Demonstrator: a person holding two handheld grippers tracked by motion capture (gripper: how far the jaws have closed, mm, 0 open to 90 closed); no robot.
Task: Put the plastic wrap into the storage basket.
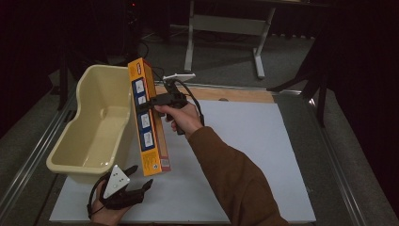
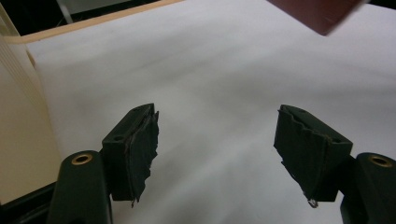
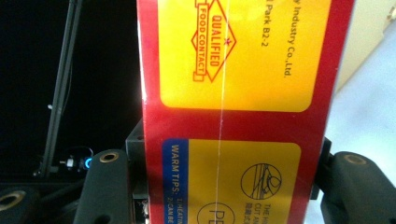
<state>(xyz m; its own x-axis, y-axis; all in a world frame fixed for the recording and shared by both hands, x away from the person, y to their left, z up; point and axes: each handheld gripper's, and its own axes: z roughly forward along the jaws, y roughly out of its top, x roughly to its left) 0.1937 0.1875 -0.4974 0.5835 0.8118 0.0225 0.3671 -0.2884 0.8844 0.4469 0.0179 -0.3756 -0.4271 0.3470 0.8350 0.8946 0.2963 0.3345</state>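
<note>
High view, right gripper [image 1: 149, 102]: clamped on a long orange box [image 1: 148, 117], held off the bench [image 1: 263, 155] by the right hand [image 1: 184, 117].
Right gripper view, grip: jaws press the two narrow sides of the box [image 3: 238, 112], which stands between them.
Box position: in the air just beside the right wall of the cream tub [image 1: 96, 125], over the bench's left part; whether it touches the tub cannot be told.
Box long axis: near upright, tilted; upper end toward the far side, lower end toward the person.
Box face, high view: a column of blue and white panels on orange; print too small to read.
Box face, right gripper view: red ground with yellow panels; legible text "QUALIFIED FOOD CONTACT", "Industry Co.,Ltd.", "Park B2-2", "WARM TIPS:".
Left gripper [image 1: 134, 181]: jaws spread wide, nothing between them, low at the near left of the bench, below the tub's near corner.
Left gripper view: jaws [image 2: 217, 154] parted over white bench surface [image 2: 215, 74]; cream tub wall [image 2: 21, 116] at left edge.
Bench: white sheet with a wooden strip along the far edge.
</note>
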